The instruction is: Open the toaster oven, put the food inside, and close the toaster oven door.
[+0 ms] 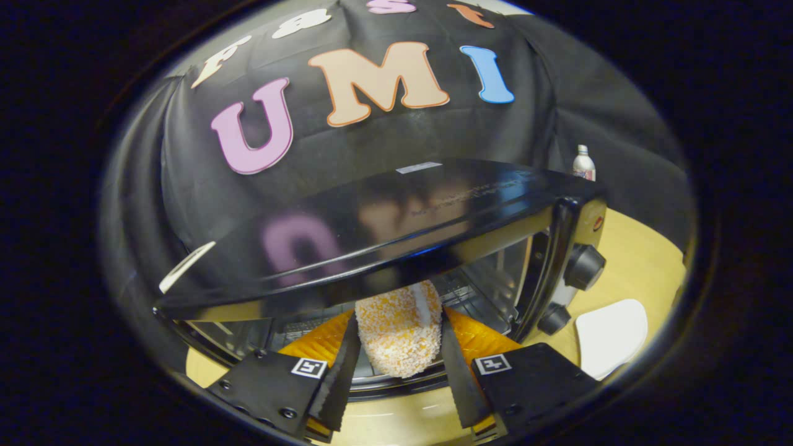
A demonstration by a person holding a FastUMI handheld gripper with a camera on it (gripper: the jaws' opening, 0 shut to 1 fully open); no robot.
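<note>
A breaded, orange-and-white food roll (399, 344) sits between my fingers, and both fingers press on its sides, so my gripper (400, 319) is shut on it. The roll hangs at the mouth of the toaster oven (384, 229), a black box with a glossy top. The oven cavity stands open just beyond the roll, and its wire rack (474, 291) shows inside. Below the roll runs the oven's dark lower front edge (390, 385). I cannot tell how the door lies; it is hidden beneath my fingers.
Two black knobs (584, 266) stand on the oven's right panel. A white plate (610, 337) lies on the wooden table (638, 260) to the right of the oven. A small bottle (583, 164) stands behind the oven's right corner.
</note>
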